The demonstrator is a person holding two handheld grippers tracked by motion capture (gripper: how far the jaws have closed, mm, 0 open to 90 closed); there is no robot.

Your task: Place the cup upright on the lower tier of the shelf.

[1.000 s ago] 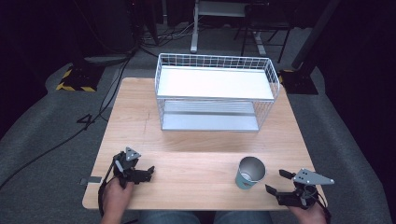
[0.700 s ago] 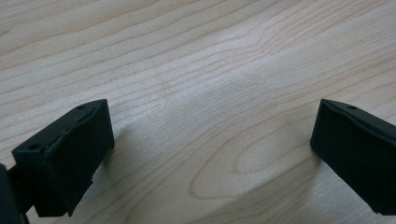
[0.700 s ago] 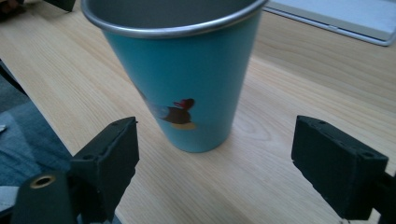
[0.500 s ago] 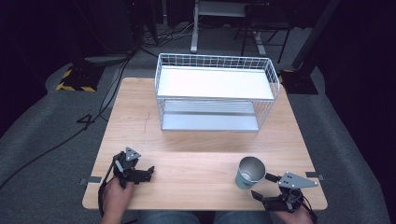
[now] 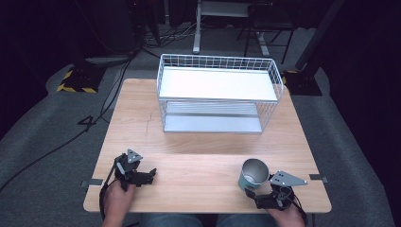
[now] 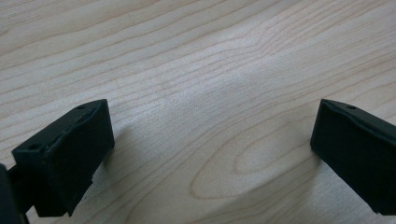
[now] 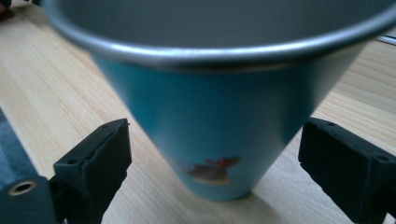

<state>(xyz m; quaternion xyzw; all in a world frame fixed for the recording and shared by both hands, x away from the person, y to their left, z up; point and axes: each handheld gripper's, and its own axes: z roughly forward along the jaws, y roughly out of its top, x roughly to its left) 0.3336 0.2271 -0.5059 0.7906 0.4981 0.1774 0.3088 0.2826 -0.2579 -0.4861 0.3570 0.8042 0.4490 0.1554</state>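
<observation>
Table point(image 5: 198, 142): light wood top with clear grain, in the centre of the high view; dark grey floor around it.
Wire rack point(image 5: 218, 94): white, two levels, in the upper middle of the high view, standing on the far half of the table. Each level has a flat pale shelf and I see nothing lying on them.
Cup point(image 5: 252, 174): blue outside, grey metal inside, with a rolled metal rim. It stands upright near the lower right of the high view, on the near part of the table, well apart from the rack.
Cup picture point(image 7: 210, 169): a small coloured print, red and orange, low on the blue wall. It is blurred, so I cannot say what it is, and no writing can be read on it.
Right gripper point(image 5: 253, 195): at the bottom right of the high view, held by a hand, just beside the cup. In the right gripper view the jaws stand wide apart, one on each side of the cup's narrow base, and neither seems to touch it.
Left gripper point(image 5: 150, 174): at the lower left of the high view, held by a hand, low over the table. In the left gripper view its jaws are wide apart with bare wood between them.
Floor marks: a yellow and black striped piece point(image 5: 75, 82) lies at the upper left of the high view.
</observation>
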